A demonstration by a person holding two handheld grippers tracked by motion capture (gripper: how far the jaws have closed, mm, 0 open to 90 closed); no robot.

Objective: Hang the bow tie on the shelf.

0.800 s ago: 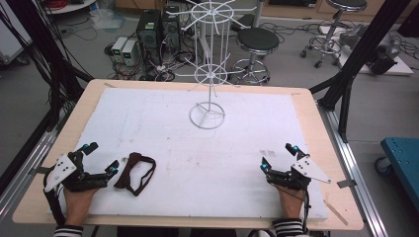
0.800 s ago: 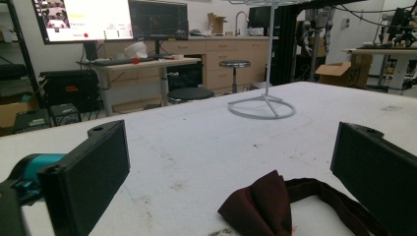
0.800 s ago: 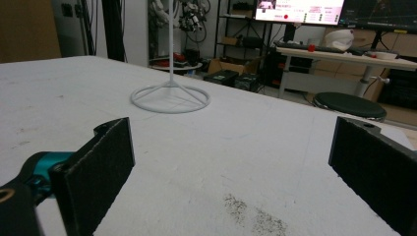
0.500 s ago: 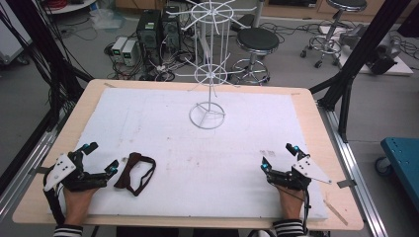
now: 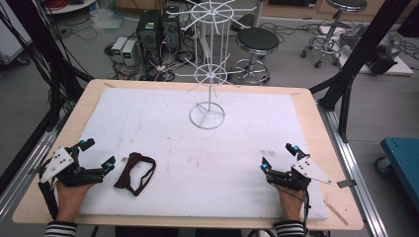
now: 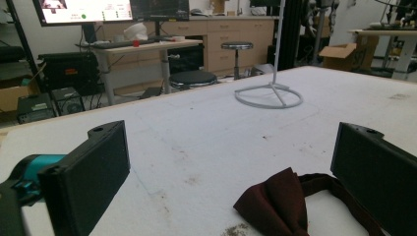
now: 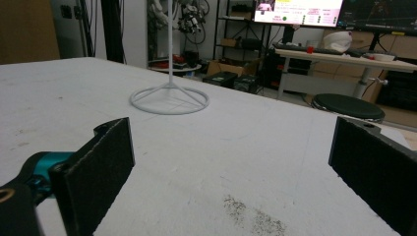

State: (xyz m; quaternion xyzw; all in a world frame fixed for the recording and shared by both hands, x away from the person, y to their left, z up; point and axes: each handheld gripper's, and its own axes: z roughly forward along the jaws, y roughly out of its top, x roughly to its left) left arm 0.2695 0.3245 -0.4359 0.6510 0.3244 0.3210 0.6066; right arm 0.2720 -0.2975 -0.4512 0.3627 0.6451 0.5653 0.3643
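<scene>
- The left gripper [image 5: 99, 156] rests on the white mat [image 5: 247, 128] with its jaws wide apart and empty, aimed at the dark red bow tie [image 5: 136, 173] just beside it, likely lining up a pick.
- The right gripper [image 5: 277, 159] sits well apart, equally open and empty.
- 1 white wire rack [image 5: 208, 79] stands beyond, probably the hanging spot.

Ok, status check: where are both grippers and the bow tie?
Left gripper open, beside bow tie, not touching. Right gripper open, empty. White wire stand far off; nothing blocking.
</scene>
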